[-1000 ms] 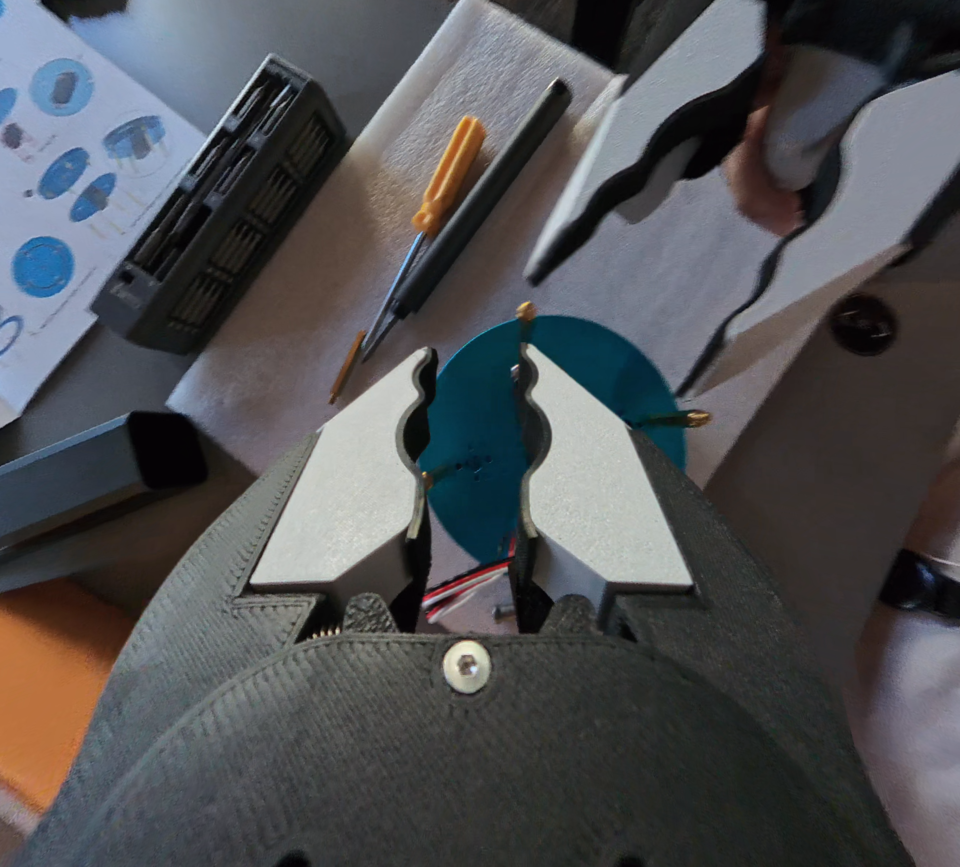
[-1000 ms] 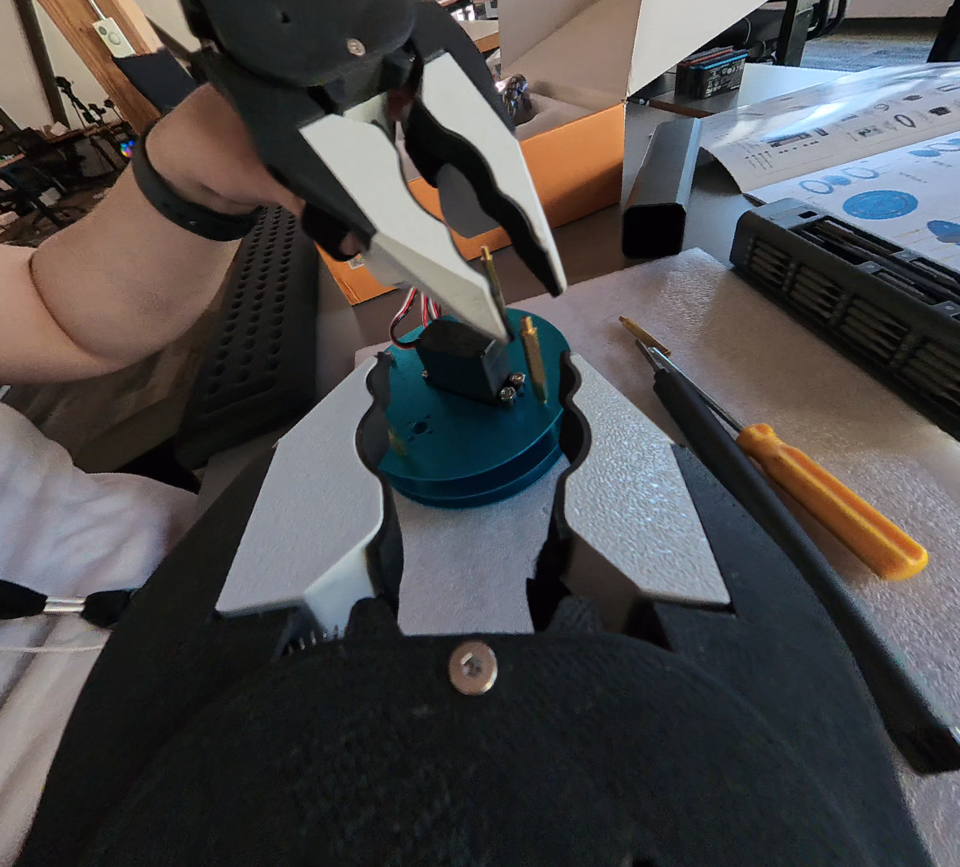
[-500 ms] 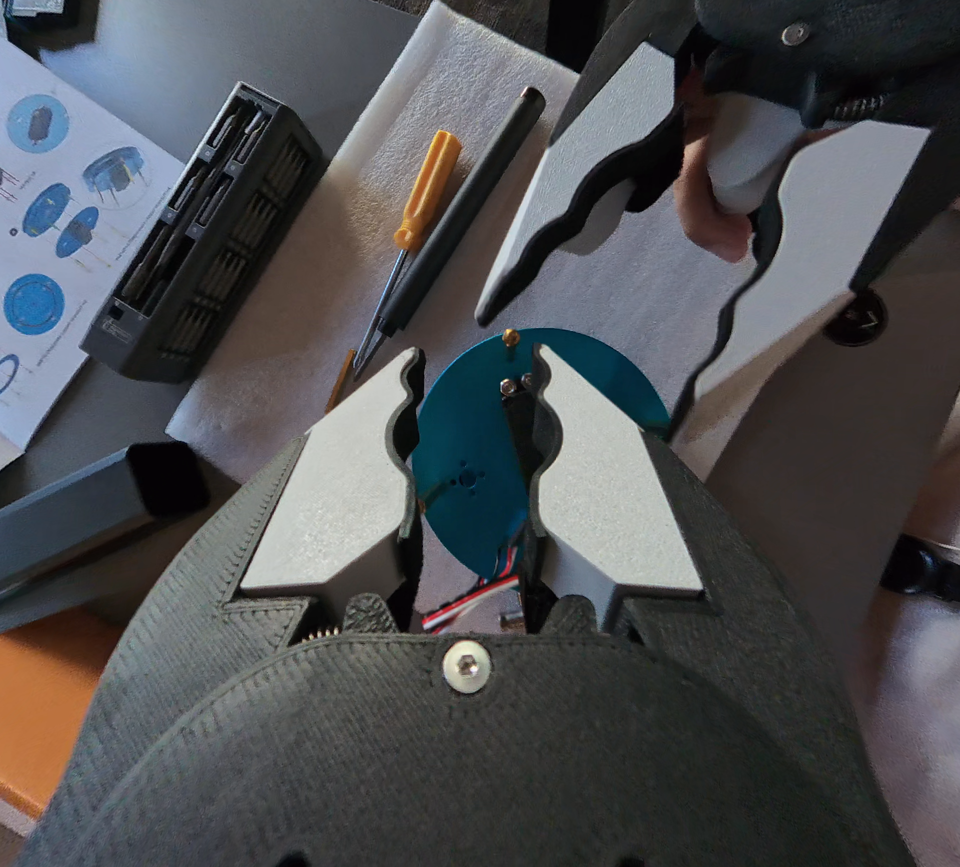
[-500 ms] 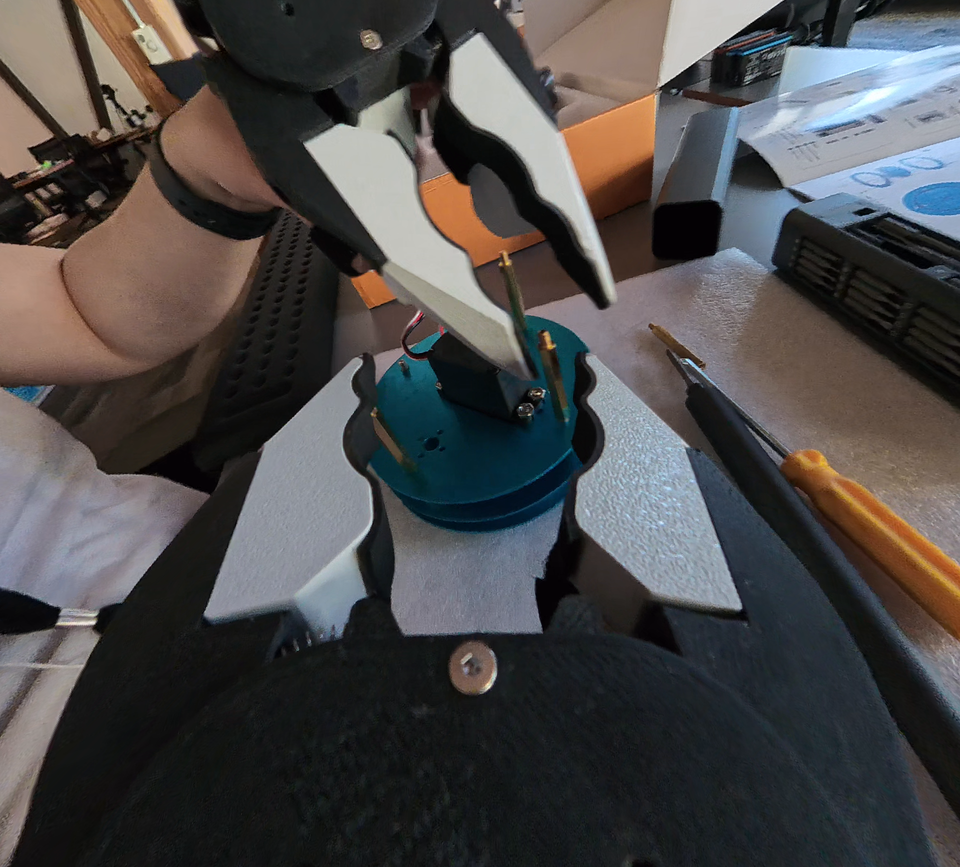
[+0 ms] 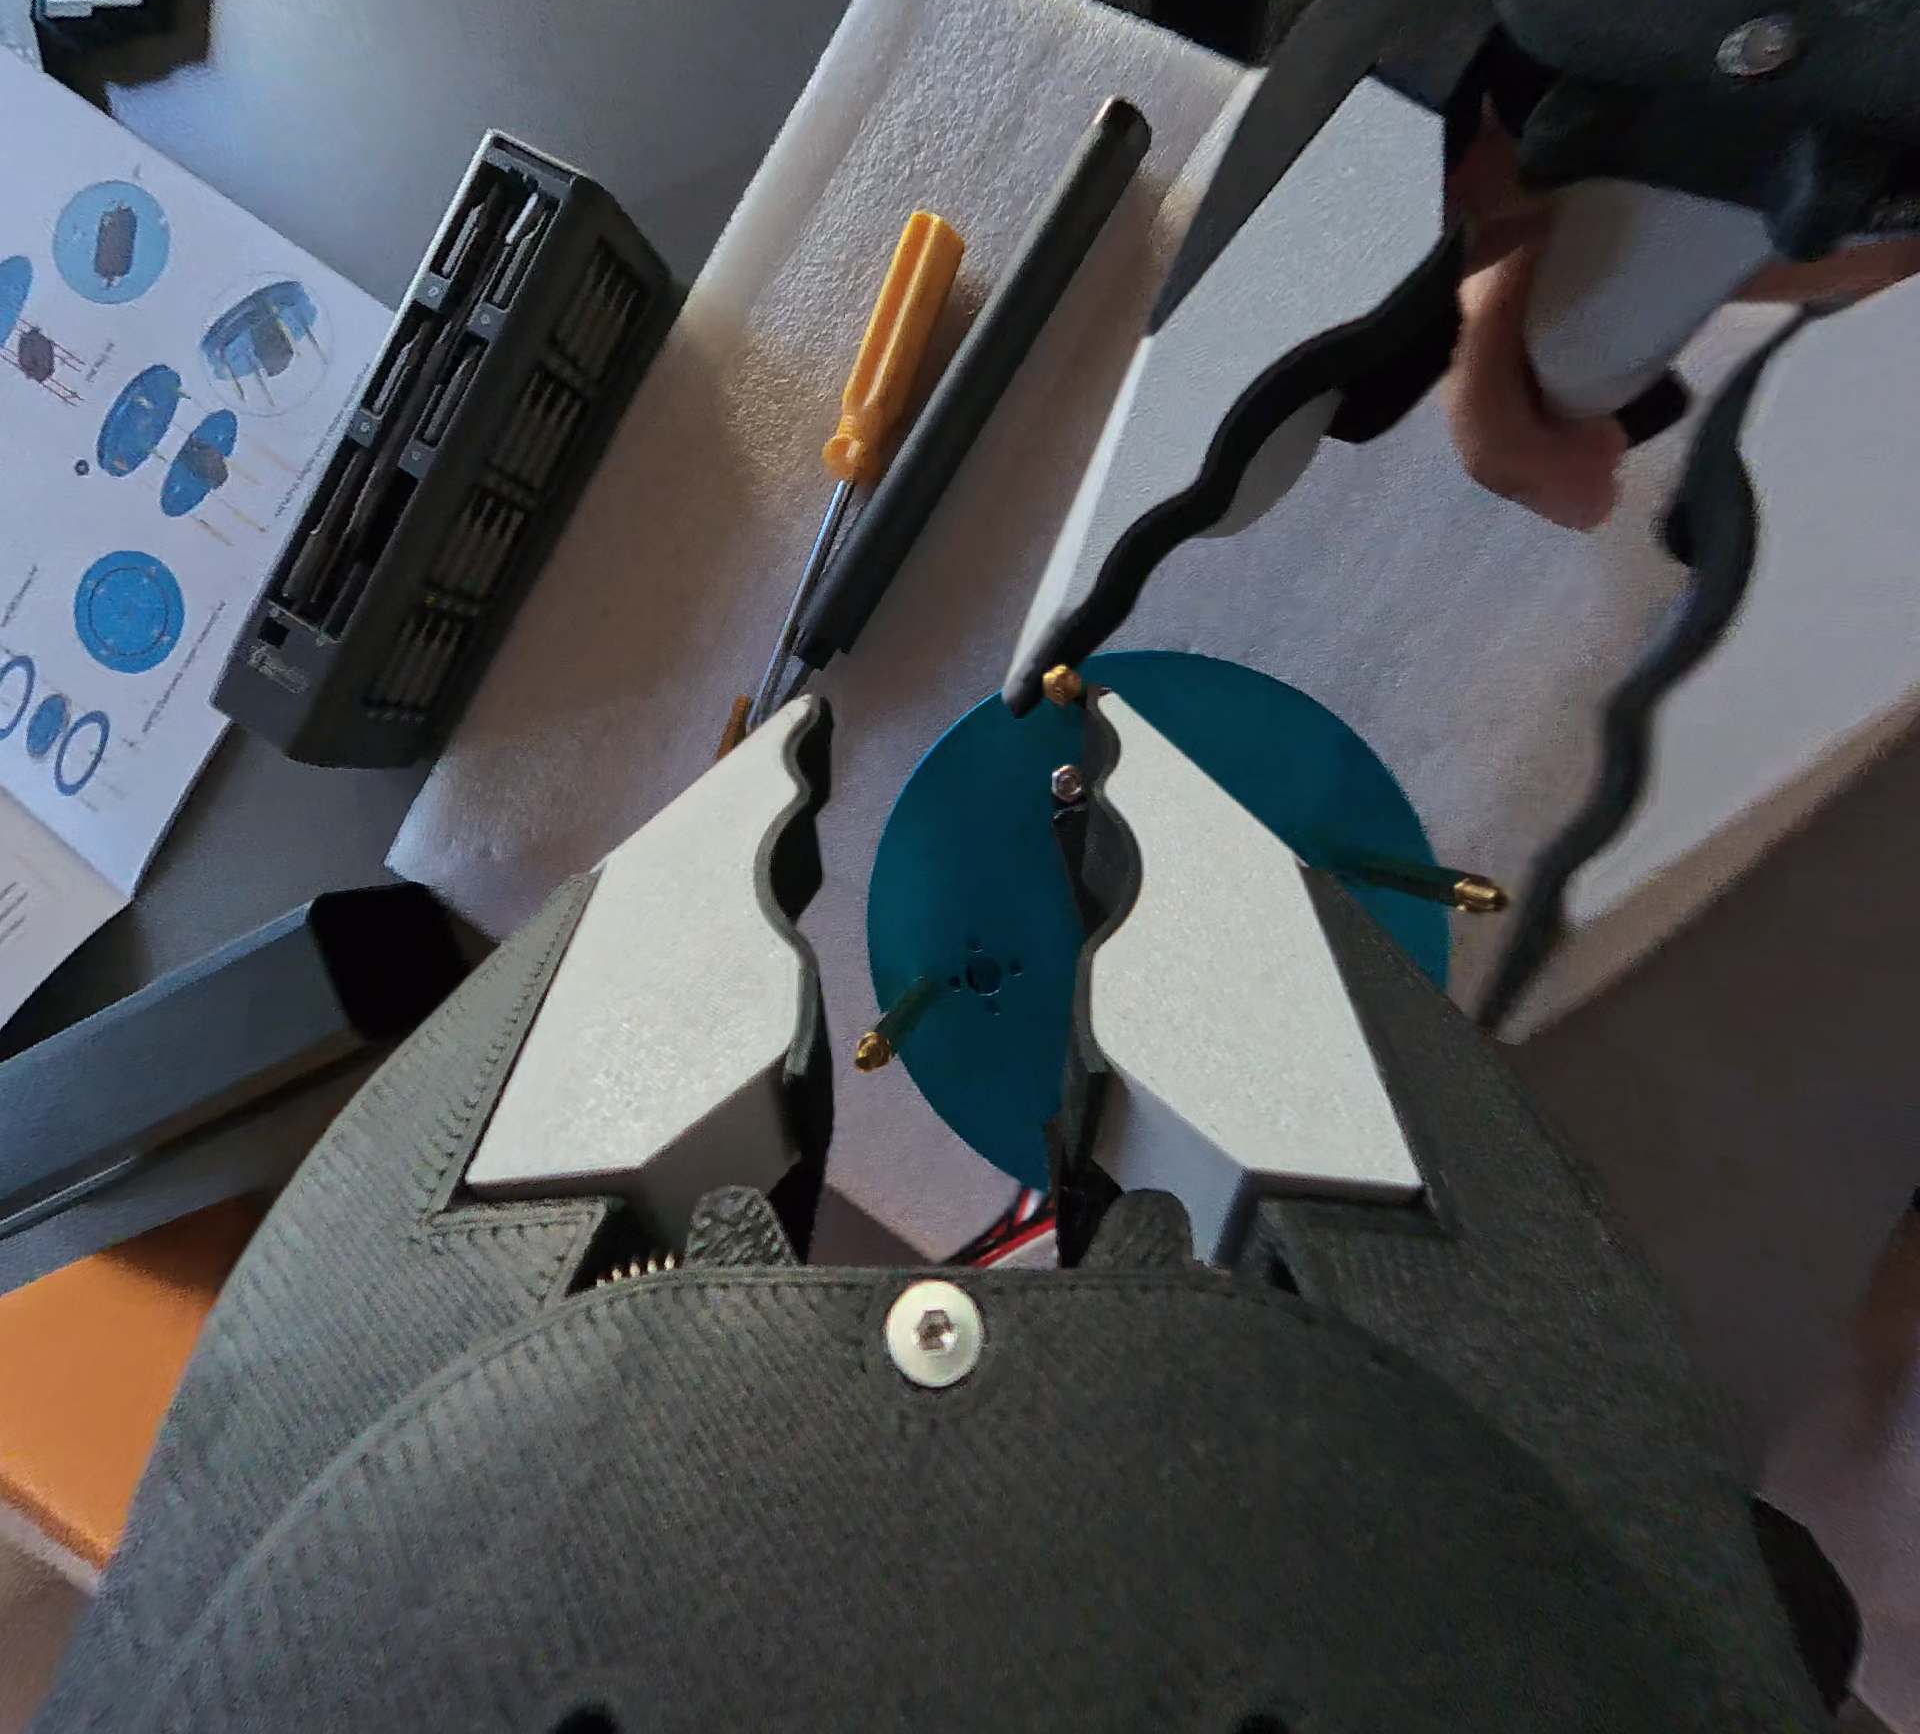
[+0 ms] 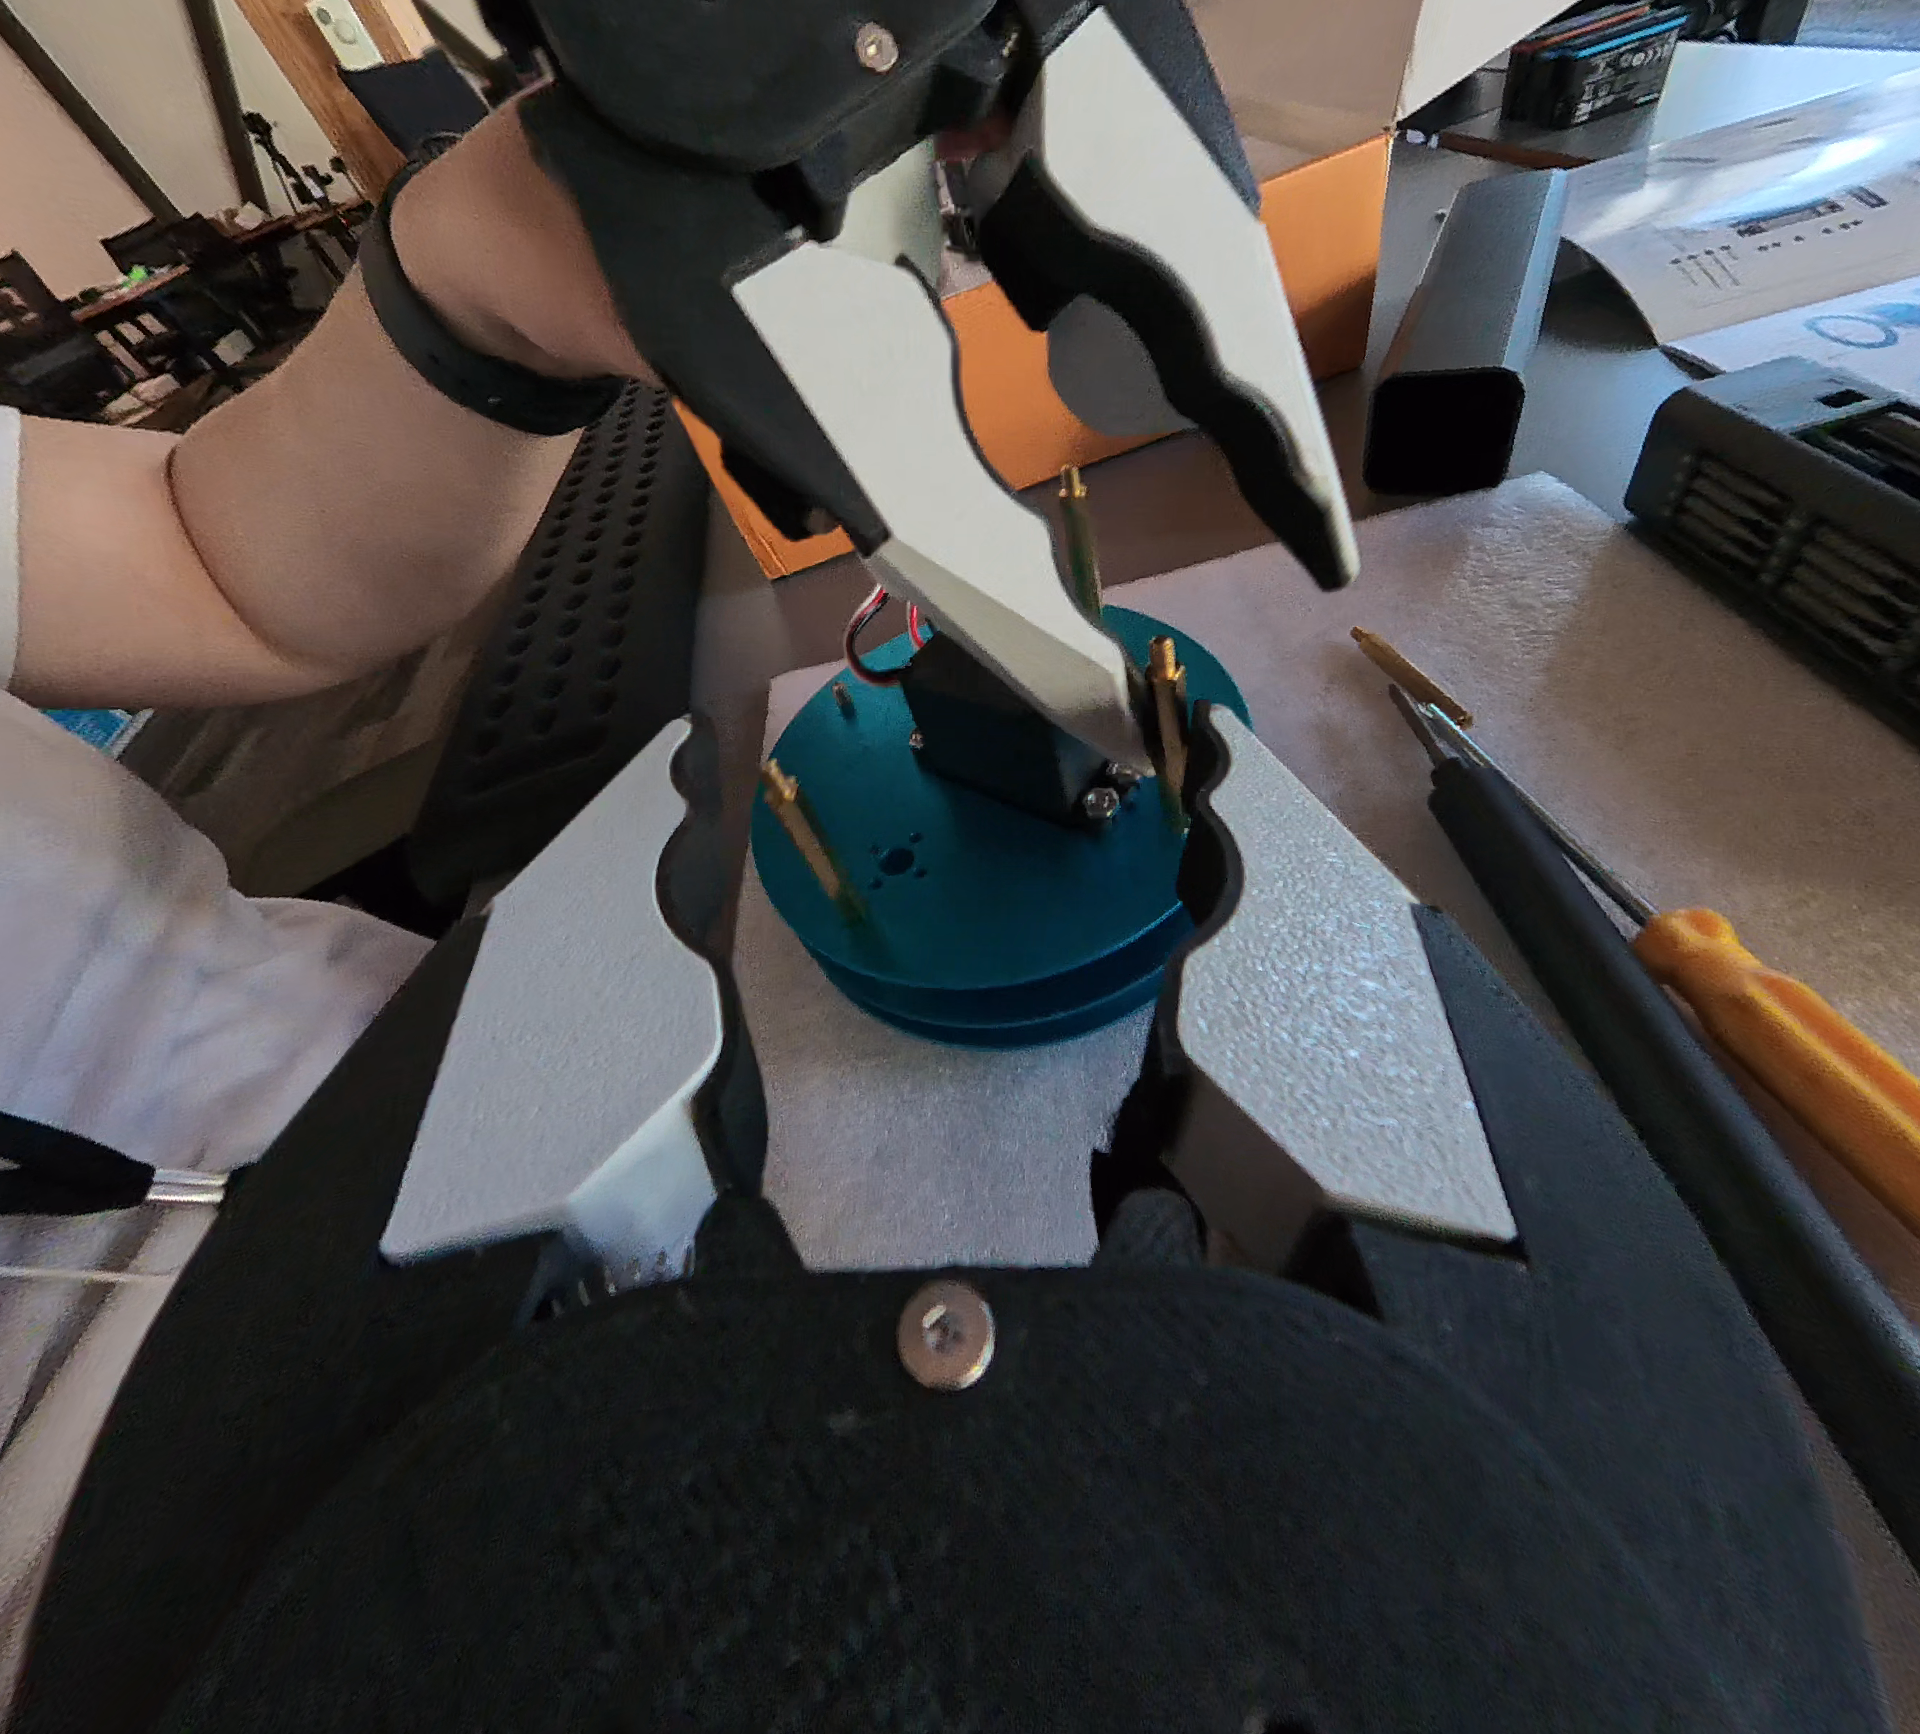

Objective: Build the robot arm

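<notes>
A blue round disc (image 5: 966, 915) stands on a white foam pad (image 5: 935, 43). It carries a black servo (image 6: 997, 749) with red and white wires and several upright brass standoffs (image 6: 810, 843). My left gripper (image 5: 956, 718) is open above the disc. In the right wrist view the left gripper (image 6: 1226, 650) has one fingertip (image 6: 1101, 708) down against the servo, next to a standoff. My right gripper (image 6: 951, 734) is open with a finger on each side of the disc, and it also shows in the left wrist view (image 5: 1254, 853). I cannot tell whether it touches the disc.
An orange-handled screwdriver (image 5: 894, 334) and a black rod tool (image 5: 977, 375) lie on the foam beside a loose brass standoff (image 6: 1408, 676). A black bit case (image 5: 447, 458), a printed sheet (image 5: 114, 437), a grey square tube (image 5: 208, 1040) and an orange box (image 6: 1320, 230) surround the pad. From the left gripper's tips to the orange-handled screwdriver (image 5: 894, 334) is close to 11 centimetres. The right camera catches it too, in the right wrist view (image 6: 1868, 1091).
My left gripper's fingers have spread wider over the disc. The right gripper has come in lower and closer around the disc.
</notes>
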Demonstrator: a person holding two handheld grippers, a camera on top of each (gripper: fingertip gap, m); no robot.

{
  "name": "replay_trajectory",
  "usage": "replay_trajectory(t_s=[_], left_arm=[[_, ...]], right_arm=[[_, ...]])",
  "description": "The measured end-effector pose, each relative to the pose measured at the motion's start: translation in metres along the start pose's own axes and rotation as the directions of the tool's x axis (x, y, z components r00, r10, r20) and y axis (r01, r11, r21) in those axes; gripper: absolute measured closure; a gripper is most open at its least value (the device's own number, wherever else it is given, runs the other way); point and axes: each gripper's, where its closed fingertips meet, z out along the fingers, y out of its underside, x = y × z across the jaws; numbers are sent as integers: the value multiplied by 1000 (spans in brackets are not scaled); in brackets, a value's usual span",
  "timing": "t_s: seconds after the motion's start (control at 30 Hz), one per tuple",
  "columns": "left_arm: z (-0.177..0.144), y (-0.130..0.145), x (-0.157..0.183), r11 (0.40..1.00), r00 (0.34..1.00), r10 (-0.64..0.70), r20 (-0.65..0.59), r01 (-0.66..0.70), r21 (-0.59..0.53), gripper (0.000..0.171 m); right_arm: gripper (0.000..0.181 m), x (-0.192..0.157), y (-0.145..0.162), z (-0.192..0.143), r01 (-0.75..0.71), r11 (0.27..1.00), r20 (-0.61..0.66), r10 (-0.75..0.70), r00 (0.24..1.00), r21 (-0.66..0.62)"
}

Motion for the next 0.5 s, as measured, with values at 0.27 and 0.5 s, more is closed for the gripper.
replay_trajectory(t_s=[0.27,0.5], left_arm=[[-17,4,-1,996,995,-72,-74,76,55,124],[0,3,-5,999,997,-47,-59,48,25,115]], right_arm=[[107,12,-7,-20,-17,999,-38,19,999,52],[103,1,0,-8,-10,1000,29,10,1000,-2]])
